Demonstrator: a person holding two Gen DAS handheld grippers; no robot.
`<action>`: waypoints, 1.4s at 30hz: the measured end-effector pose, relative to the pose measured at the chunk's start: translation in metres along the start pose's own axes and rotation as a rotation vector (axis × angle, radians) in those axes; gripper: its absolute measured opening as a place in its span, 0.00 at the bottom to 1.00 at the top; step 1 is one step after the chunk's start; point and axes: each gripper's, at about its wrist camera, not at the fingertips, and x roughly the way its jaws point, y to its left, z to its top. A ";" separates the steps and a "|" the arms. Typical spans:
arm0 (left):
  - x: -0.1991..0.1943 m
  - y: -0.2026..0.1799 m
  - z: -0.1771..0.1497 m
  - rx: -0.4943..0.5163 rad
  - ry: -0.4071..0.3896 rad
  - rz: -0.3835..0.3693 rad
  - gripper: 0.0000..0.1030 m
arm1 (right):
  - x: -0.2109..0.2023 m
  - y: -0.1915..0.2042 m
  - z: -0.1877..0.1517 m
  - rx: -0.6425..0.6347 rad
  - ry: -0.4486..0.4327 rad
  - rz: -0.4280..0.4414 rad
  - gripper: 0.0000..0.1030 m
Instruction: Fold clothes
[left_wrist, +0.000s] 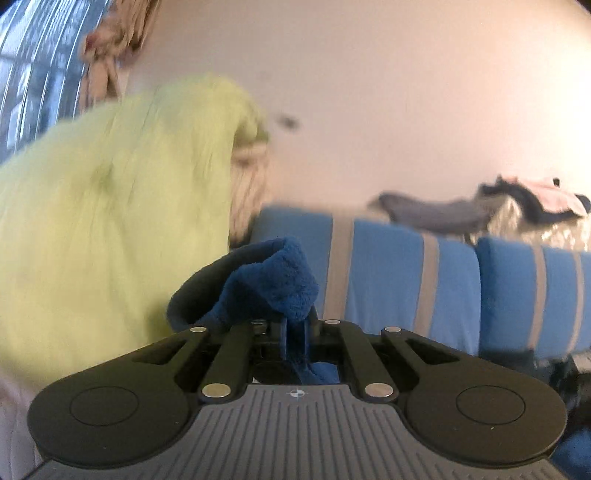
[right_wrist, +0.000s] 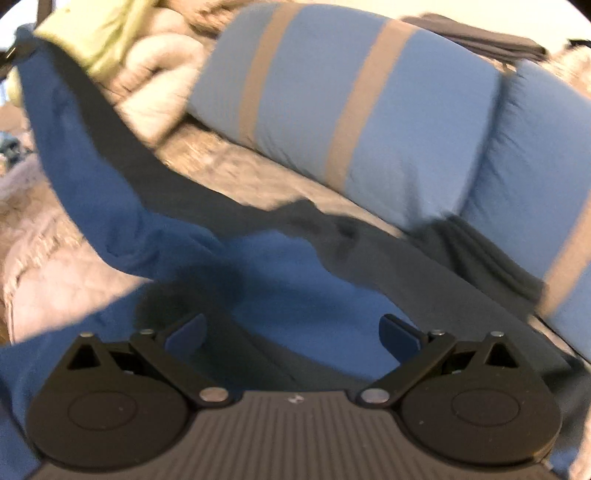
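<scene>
My left gripper (left_wrist: 294, 332) is shut on a bunched fold of a dark blue fleece garment (left_wrist: 273, 284), lifted well above the bed with the wall behind it. In the right wrist view the same blue garment (right_wrist: 155, 206) stretches taut from the upper left down across the bed, its dark inner side showing along the far edge. My right gripper (right_wrist: 291, 334) hovers just over its lower part, jaws wide open, nothing between the blue pads (right_wrist: 184, 334). Both views are motion-blurred.
A yellow-green fluffy blanket (left_wrist: 103, 206) fills the left of the left wrist view. Blue pillows with tan stripes (right_wrist: 351, 99) line the bed's far side, a dark folded cloth (right_wrist: 480, 254) at their foot. Grey and pink clothes (left_wrist: 517, 206) are piled behind.
</scene>
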 end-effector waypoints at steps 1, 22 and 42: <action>0.006 -0.004 0.009 0.002 -0.020 0.006 0.08 | 0.009 0.003 0.004 -0.007 -0.016 0.008 1.00; 0.022 -0.211 0.077 0.150 -0.193 -0.362 0.07 | 0.143 0.047 0.016 -0.017 0.040 0.042 1.00; 0.030 -0.410 -0.008 0.354 0.138 -0.622 0.53 | -0.190 -0.096 -0.076 0.005 0.096 -0.231 1.00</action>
